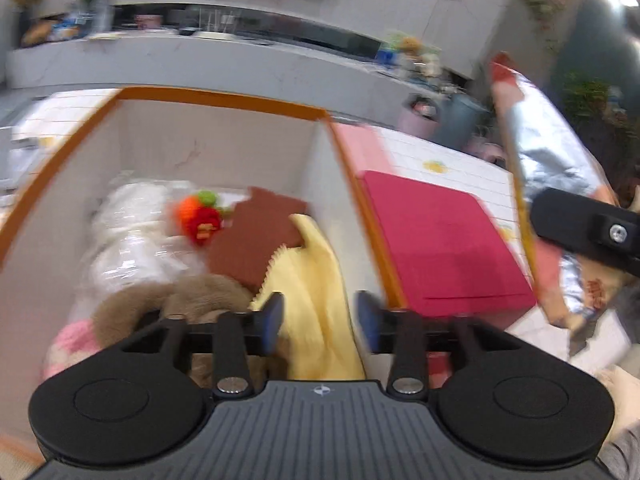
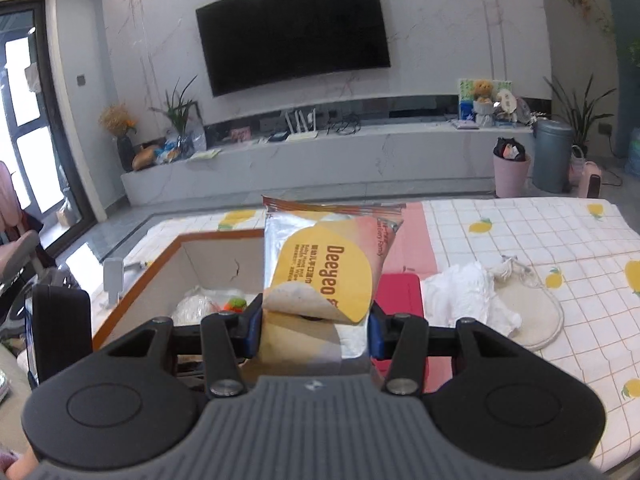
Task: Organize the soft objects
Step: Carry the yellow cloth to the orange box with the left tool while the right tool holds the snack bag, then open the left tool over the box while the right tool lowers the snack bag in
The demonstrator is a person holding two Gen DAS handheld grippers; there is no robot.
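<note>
Crinkled silver-and-yellow foil wet-wipe pack (image 2: 320, 264), its label flap peeling, sits clamped upright in the right gripper (image 2: 316, 326); the left gripper (image 1: 320, 316) gapes empty above a yellow cloth (image 1: 308, 280).

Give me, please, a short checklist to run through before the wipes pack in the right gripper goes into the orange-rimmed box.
1. Right gripper clamped on the yellow and silver foil wipes pack: ok.
2. Left gripper open, nothing pinched: ok; the pale yellow cloth only lies beneath it.
3. Orange-rimmed white cardboard box open on top: ok.
4. Free room inside beside the brown flat piece and wrapped white bundle: cannot tell.
5. Pack's peeled label flap closed: not ok.
</note>
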